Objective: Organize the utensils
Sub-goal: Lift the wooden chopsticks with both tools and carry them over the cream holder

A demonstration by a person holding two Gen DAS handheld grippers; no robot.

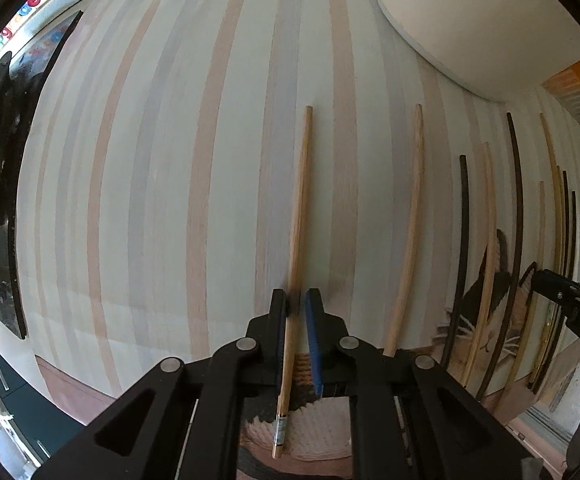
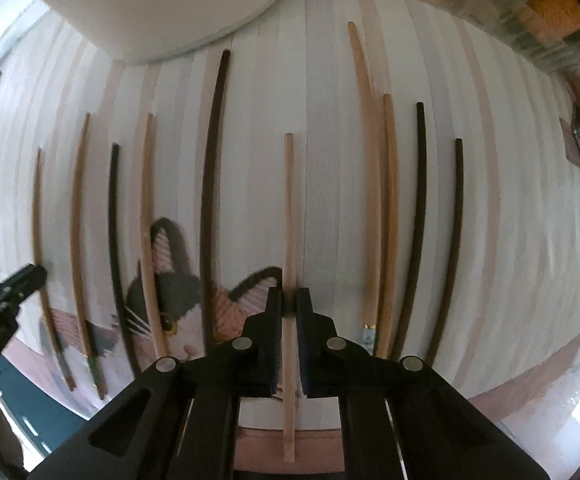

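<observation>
Several wooden and black chopsticks lie side by side on a striped cloth [image 1: 169,160]. In the left wrist view my left gripper [image 1: 296,300] straddles a light wooden chopstick [image 1: 300,208]; its jaws stand close on either side, with a thin gap at the blue pad. In the right wrist view my right gripper [image 2: 288,300] is closed around a pale wooden chopstick [image 2: 289,220] that runs between its jaws. The right gripper's tip shows at the right of the left view [image 1: 538,276]; the left gripper's tip shows at the left of the right view [image 2: 33,274].
A white round plate [image 2: 149,8] sits at the far edge of the cloth. A cat picture [image 2: 169,304] is on the cloth's near edge. Black chopsticks [image 2: 213,168] and wooden ones [image 2: 364,160] flank the right gripper. Boxes [image 2: 550,12] stand at the far right.
</observation>
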